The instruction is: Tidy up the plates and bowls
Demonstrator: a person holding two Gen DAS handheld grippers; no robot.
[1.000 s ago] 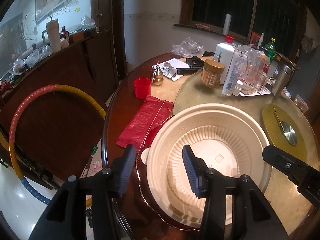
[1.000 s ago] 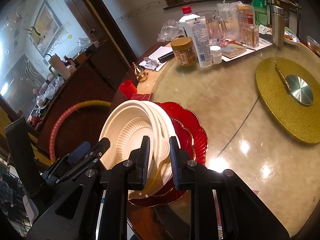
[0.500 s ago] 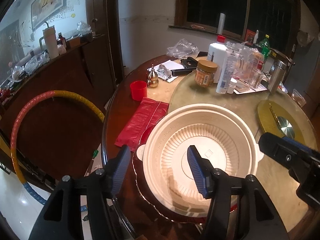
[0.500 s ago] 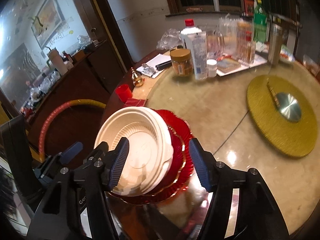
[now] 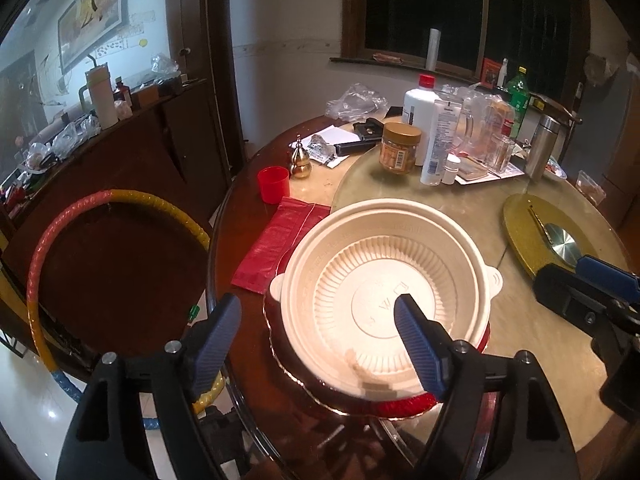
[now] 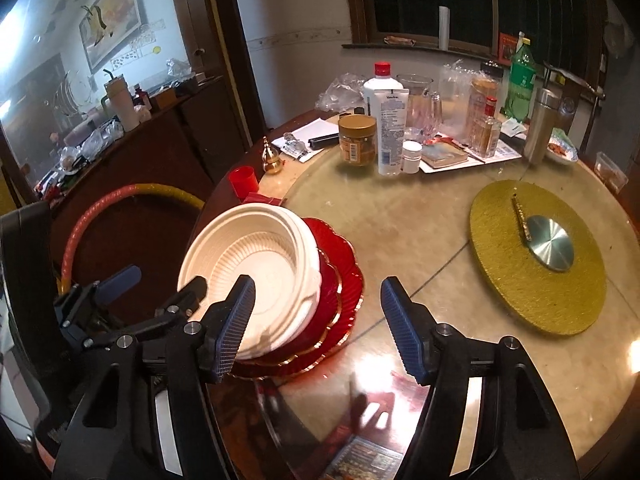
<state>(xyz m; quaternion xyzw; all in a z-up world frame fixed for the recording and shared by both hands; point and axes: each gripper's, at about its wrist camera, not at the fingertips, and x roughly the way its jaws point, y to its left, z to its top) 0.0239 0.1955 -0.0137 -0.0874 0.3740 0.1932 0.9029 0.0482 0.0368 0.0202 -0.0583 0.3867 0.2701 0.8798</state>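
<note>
Cream ribbed bowls [image 5: 384,292] sit nested on a stack of red gold-rimmed plates [image 5: 400,406] at the near left edge of the round table; the bowls [image 6: 256,264] and the plates [image 6: 340,280] also show in the right wrist view. My left gripper [image 5: 320,336] is open and empty, above the near side of the bowls. My right gripper [image 6: 318,324] is open and empty, held just right of the stack; it shows at the right edge of the left wrist view [image 5: 592,292].
A red cup [image 5: 273,185], a red packet [image 5: 280,244] and a brass gourd [image 5: 301,159] lie beyond the stack. Jars, bottles and glasses [image 6: 396,128] crowd the far side. A gold round mat [image 6: 536,256] with a steel disc lies at right. A hoop [image 5: 100,216] leans left of the table.
My right gripper opened, let go of the bowl rim and drew back to the right. My left gripper opened wider and pulled back. The bowls now rest level on the plates.
</note>
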